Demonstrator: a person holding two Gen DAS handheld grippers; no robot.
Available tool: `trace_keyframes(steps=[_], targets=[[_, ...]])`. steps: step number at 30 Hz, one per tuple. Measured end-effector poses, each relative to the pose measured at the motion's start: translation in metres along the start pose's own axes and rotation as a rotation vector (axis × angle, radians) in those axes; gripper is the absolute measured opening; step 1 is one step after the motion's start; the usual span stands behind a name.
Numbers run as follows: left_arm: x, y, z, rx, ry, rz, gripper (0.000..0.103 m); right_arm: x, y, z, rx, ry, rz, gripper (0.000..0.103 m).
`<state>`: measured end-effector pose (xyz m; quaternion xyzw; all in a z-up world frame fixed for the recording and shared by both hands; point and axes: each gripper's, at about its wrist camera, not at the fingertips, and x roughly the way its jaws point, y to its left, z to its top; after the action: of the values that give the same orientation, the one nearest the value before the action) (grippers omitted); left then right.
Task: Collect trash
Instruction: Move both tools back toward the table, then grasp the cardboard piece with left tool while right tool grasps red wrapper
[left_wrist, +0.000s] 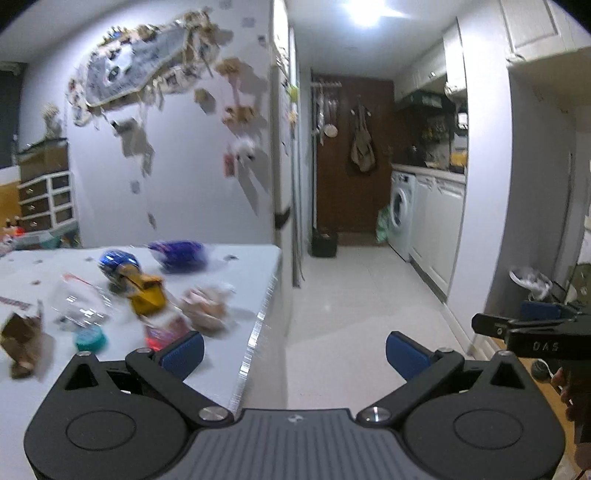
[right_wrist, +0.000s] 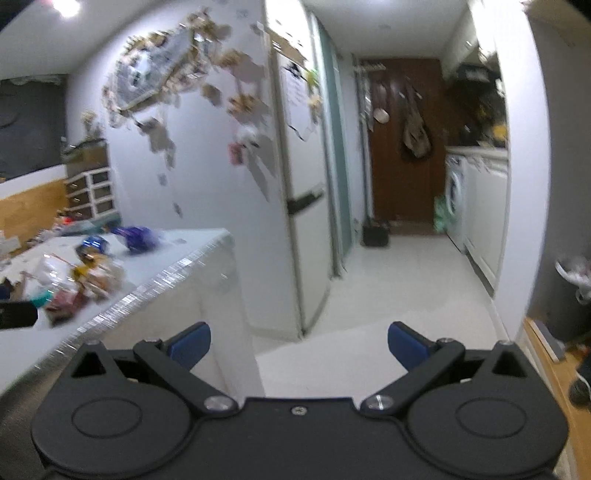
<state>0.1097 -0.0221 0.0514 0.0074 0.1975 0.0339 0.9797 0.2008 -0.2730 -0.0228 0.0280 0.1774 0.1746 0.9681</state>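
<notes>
The left gripper (left_wrist: 294, 352) is spread wide and empty, hanging past the right edge of a white bench (left_wrist: 255, 266), over bare pale floor (left_wrist: 343, 314). The right gripper (right_wrist: 299, 345) is equally wide apart and empty, further right of that edge, facing an open corridor towards a brown door (right_wrist: 402, 147). Blurred trash sits on the bench near its right edge: a purple wrapper (left_wrist: 179, 254), a blue-and-yellow packet (left_wrist: 129, 277), a crumpled pale bag (left_wrist: 205, 304), clear plastic (left_wrist: 79, 306), a teal lid (left_wrist: 90, 339) and brown paper (left_wrist: 20, 334). A washing machine (left_wrist: 400, 210) lines the corridor's right side; a fridge (right_wrist: 295, 166) stands just behind the bench.
</notes>
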Motion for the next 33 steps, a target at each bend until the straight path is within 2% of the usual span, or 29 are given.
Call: trace_keyframes(steps=[6,12,17,23,28,33], targets=[[-0.018,0.035,0.009,0.017,-0.026,0.084,0.103,0.002,0.050,0.015,-0.028,-0.061,0.096,0.103],[-0.025,0.079,0.016,0.015,-0.030,0.151,0.103,0.017,0.094,0.020,-0.072,-0.064,0.183,0.103],[-0.021,0.123,0.020,-0.020,-0.005,0.224,0.103,0.031,0.124,0.020,-0.043,-0.052,0.248,0.103],[-0.001,0.185,0.022,-0.105,0.044,0.282,0.103,0.049,0.164,0.017,-0.107,-0.055,0.328,0.103],[0.025,0.235,0.018,-0.177,0.092,0.326,0.103,0.068,0.197,0.014,-0.126,-0.008,0.373,0.103],[0.056,0.270,0.010,-0.194,0.162,0.362,0.103,0.084,0.228,0.011,-0.149,0.036,0.404,0.103]])
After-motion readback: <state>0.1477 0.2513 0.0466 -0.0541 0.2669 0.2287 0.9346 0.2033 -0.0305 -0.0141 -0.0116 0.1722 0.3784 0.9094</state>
